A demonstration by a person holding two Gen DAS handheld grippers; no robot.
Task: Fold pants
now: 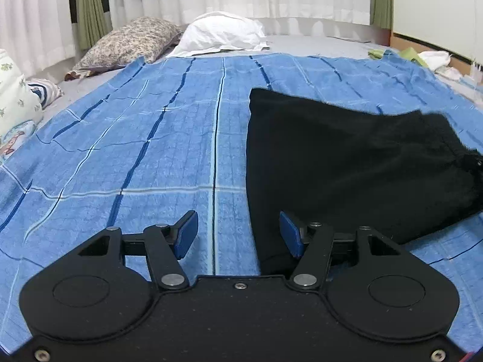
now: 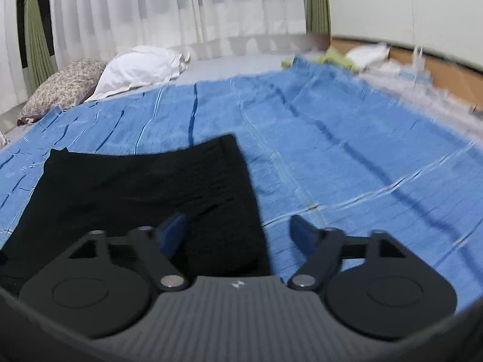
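both grippers are held open and empty over a folded pair of black pants on a blue checked blanket.

left gripper (image 1: pixel 238 233) is seen with its jaws parted about halfway, nothing clamped, the left edge of the black pants (image 1: pixel 347 163) running between them and the bulk lying ahead and to its right. right gripper (image 2: pixel 238 235) is spread wide over the pants' right edge, nothing pinched. neither is judged nearer; the bundle lies between them on the blanket (image 1: pixel 135 150).

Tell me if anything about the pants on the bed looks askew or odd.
Nothing much: the black pants lie folded on the blue blanket. Only the right side looks slightly uneven, with a rumpled bit sticking out at the edge.
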